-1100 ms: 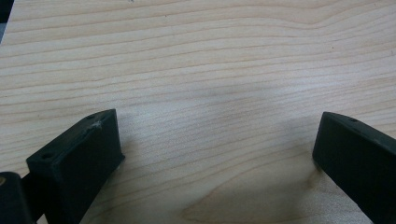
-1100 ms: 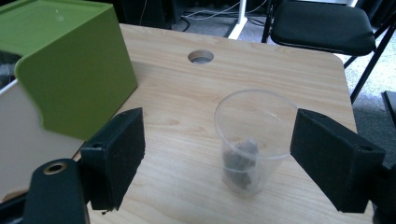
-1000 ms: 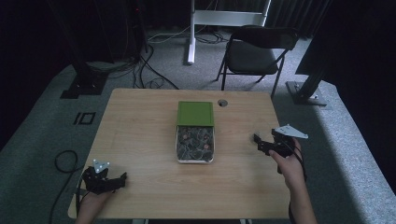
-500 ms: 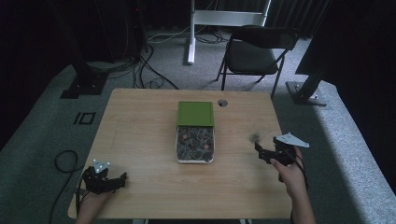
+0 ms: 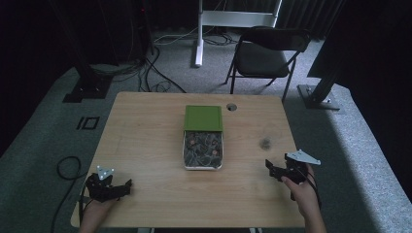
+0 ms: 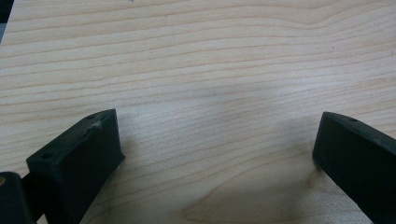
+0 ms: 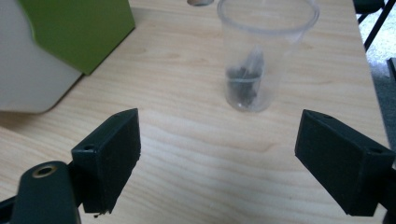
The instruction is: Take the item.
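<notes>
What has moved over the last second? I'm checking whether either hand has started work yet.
The right gripper drew back toward the person's edge of the table, open and holding nothing, with the clear plastic cup ahead of its jaws. The left gripper stayed at the near left corner, open. The green-lidded box stayed at mid-table.

Showing pale wood-grain table point(image 5: 145, 141) w/ green box lid point(image 5: 203, 118), white tray point(image 5: 202, 167), clear cup point(image 7: 261, 51), black gripper jaws.
</notes>
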Available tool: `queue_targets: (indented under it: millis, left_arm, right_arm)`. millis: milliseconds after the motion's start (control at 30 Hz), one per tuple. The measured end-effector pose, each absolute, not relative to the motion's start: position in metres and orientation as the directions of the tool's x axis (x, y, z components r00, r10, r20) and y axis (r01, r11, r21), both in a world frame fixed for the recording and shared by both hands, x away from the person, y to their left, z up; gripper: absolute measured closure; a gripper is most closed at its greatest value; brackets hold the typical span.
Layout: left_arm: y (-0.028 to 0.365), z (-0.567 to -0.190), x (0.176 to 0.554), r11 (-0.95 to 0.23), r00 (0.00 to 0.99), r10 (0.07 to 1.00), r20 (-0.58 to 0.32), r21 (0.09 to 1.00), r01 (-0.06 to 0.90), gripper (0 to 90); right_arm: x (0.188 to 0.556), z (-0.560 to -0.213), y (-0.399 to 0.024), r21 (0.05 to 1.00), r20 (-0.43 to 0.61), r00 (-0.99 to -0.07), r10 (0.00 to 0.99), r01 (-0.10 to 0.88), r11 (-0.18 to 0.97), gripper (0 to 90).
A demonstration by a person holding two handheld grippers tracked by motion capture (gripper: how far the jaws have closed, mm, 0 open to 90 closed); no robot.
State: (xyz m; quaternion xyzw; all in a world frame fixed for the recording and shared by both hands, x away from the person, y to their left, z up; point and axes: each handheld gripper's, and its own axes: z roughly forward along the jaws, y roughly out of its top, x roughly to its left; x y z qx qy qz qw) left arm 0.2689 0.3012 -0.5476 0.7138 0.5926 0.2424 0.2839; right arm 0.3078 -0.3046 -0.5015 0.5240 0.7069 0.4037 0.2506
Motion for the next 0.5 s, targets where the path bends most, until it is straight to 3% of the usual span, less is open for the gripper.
queue_targets:
  millis: [500]
  left_arm:
    - [0.301,-0.547,0.269,-0.14,0.182,0.983,0.012,0.691,0.71,1.7]
  right_arm:
    - [0.297,-0.531,-0.303,0.797,0.082,-0.37,0.925,0.582,0.162,14.1]
